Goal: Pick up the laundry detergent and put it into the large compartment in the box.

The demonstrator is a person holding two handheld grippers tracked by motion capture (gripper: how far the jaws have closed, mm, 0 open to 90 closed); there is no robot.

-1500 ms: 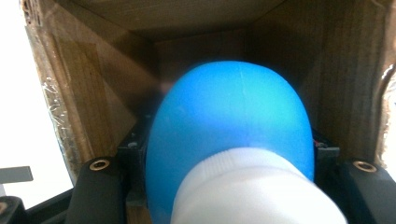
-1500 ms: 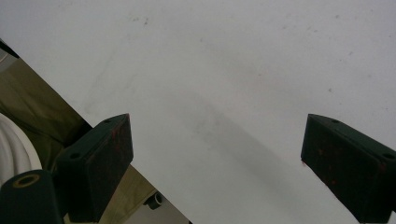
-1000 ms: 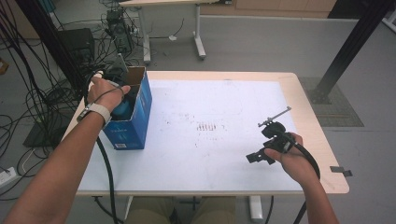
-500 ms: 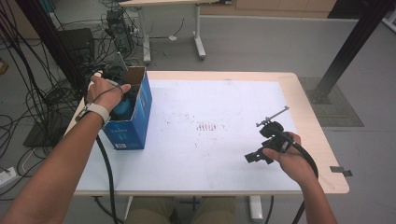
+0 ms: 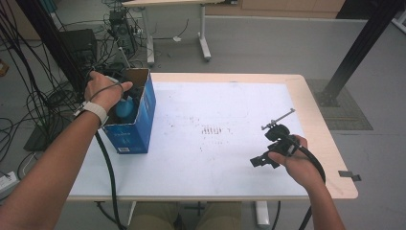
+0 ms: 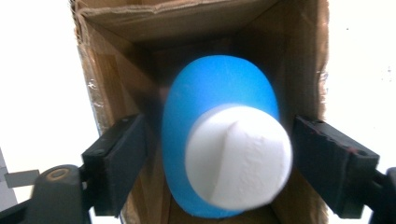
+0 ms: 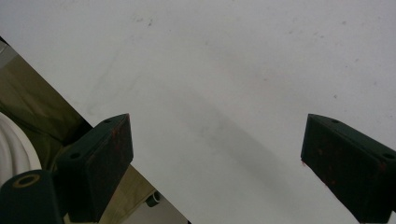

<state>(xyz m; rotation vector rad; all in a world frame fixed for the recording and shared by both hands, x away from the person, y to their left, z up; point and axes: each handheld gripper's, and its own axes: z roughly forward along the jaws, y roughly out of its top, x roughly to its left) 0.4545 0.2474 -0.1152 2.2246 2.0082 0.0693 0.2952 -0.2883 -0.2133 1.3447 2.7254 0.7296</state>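
Even overhead light; table [image 5: 225, 110] glares white, washed out at both edges of left gripper view. Blue-and-white object [image 6: 224, 140] close up, soft-focused. Box [image 6: 140, 56] interior dim.

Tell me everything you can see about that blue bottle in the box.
The bottle is a smooth, glossy blue, plastic by its look, with a rounded body and a wide white cap that bears a raised ridge. It sits inside the open cardboard box, cap end toward the left gripper's camera. The fingers stand on either side of it with gaps showing, having just been opening, so they no longer press on it. From the high view the blue shows under the left hand.
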